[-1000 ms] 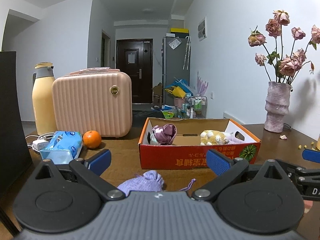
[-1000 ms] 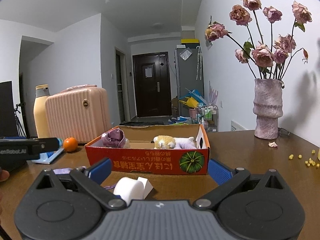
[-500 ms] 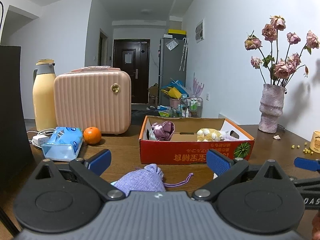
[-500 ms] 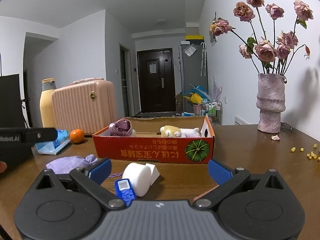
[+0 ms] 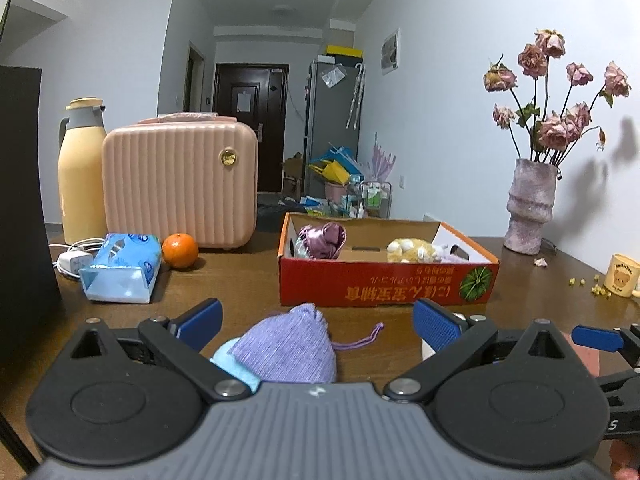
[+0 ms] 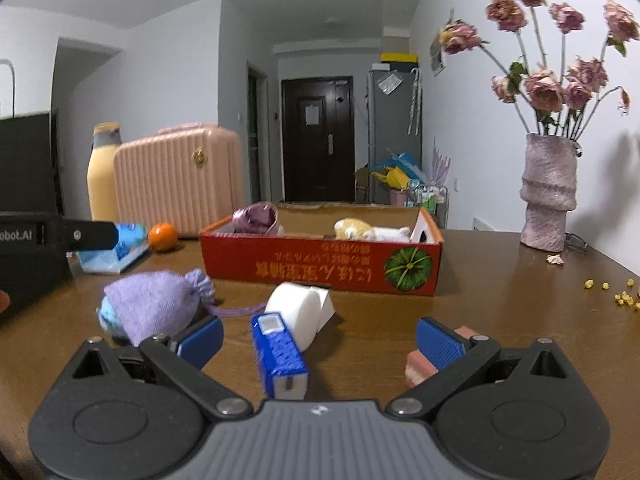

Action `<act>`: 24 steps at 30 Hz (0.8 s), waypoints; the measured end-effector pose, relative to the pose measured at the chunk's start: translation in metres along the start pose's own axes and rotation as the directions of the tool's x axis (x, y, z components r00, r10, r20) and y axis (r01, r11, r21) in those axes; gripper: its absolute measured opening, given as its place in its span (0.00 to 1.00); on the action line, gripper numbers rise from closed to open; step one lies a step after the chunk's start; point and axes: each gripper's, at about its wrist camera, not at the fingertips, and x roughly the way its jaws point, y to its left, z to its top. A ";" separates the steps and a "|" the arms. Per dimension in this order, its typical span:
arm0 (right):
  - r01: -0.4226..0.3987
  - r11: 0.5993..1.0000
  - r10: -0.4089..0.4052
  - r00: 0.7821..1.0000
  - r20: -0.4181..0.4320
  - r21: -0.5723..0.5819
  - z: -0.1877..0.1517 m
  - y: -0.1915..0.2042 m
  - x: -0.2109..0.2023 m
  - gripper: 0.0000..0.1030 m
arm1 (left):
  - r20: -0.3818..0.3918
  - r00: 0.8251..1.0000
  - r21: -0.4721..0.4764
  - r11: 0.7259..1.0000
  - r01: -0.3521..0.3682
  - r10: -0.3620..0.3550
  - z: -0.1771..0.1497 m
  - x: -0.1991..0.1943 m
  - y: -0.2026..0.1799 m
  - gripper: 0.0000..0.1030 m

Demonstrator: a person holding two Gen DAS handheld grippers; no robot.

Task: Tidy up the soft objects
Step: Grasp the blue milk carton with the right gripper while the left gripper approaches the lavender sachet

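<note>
The left gripper stands spread wide and empty above the brown table. The purple drawstring pouch lies between its blue fingers, its near end cut off by the gripper body; a pale blue soft thing peeks from under the pouch, too covered to identify. The right gripper is likewise spread with nothing held. A blue box lies between its fingers, and a pink block is half hidden behind the right finger. Just beyond sits a white foam roll, near the red cardboard box. Inside that box rest a shiny mauve pouch and a yellow-and-white plush toy, both partly masked by the box wall.
</note>
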 end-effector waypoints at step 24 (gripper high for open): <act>-0.093 0.995 0.080 0.963 -0.258 -0.038 -0.009 0.034 0.081 0.24 | -0.093 0.995 0.025 0.999 -0.028 0.030 -0.013 0.015 0.032 1.00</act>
